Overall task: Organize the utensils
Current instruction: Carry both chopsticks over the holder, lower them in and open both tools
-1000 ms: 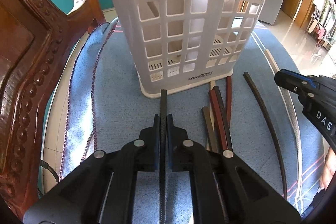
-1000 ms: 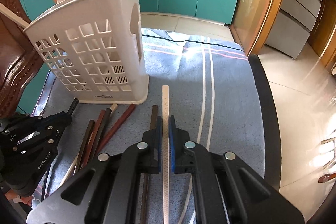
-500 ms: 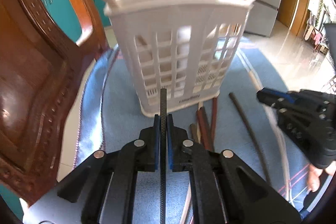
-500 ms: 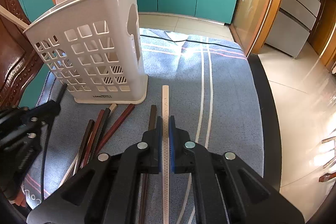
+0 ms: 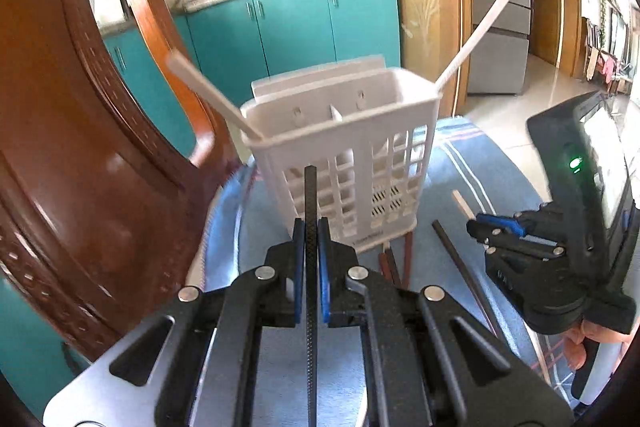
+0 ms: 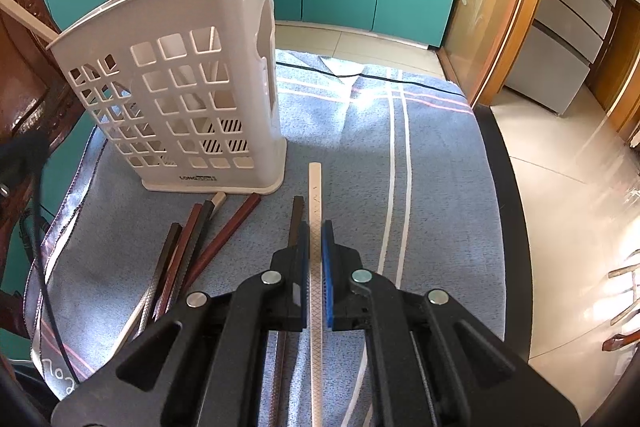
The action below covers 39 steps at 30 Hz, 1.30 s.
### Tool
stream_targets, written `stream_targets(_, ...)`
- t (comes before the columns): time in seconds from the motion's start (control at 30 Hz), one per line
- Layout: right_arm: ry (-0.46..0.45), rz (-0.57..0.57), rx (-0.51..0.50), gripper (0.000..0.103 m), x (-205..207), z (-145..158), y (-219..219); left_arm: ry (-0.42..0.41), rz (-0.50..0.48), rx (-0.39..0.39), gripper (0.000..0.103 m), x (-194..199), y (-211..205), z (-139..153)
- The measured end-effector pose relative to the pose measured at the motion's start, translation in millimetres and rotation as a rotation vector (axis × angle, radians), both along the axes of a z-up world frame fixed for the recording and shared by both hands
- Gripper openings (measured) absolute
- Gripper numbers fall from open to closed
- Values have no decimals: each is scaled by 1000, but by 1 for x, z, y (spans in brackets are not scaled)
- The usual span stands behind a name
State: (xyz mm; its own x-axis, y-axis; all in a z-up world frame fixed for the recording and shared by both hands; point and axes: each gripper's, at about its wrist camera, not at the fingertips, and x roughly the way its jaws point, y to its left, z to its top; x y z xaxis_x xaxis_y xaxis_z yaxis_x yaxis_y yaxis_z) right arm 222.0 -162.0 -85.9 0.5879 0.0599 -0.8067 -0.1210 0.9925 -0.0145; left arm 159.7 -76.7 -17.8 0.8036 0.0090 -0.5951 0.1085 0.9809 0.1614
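Chopsticks, judged light, stiff and slick: left gripper (image 5: 311, 259) pinches the black chopstick (image 5: 311, 211) part-way along, near the white holder (image 5: 340, 155); right gripper (image 6: 316, 263) pinches the white chopstick (image 6: 315, 211) low over the surface (image 6: 440, 187); grip firmly.

wooden chair (image 5: 80, 187) crowding basket (image 5: 344, 163) left, blue cloth (image 6: 440, 187) open right

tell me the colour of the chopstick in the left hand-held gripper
Black chopstick, clearest in the left wrist view.
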Motion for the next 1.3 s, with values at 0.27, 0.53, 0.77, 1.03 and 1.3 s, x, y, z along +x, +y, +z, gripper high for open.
stream_targets(0.27,-66,64,107,7,-21,46,-2,-109,-29,-95,7,-19,11,34)
stream_targets(0.53,-195,144,223,7,-61,110,-13,-186,-40,-189,7,-41,34,71)
stream_targets(0.77,-373,123,373,7,-89,182,-45,-290,-25,-330,7,-52,65,124)
stream_targets(1.03,-511,72,548,7,-71,242,-64,-426,-35,-621,7,-39,93,164)
stream_targets(1.3,-615,-111,558,7,-27,243,-68,-525,90,-678,7,-15,102,154)
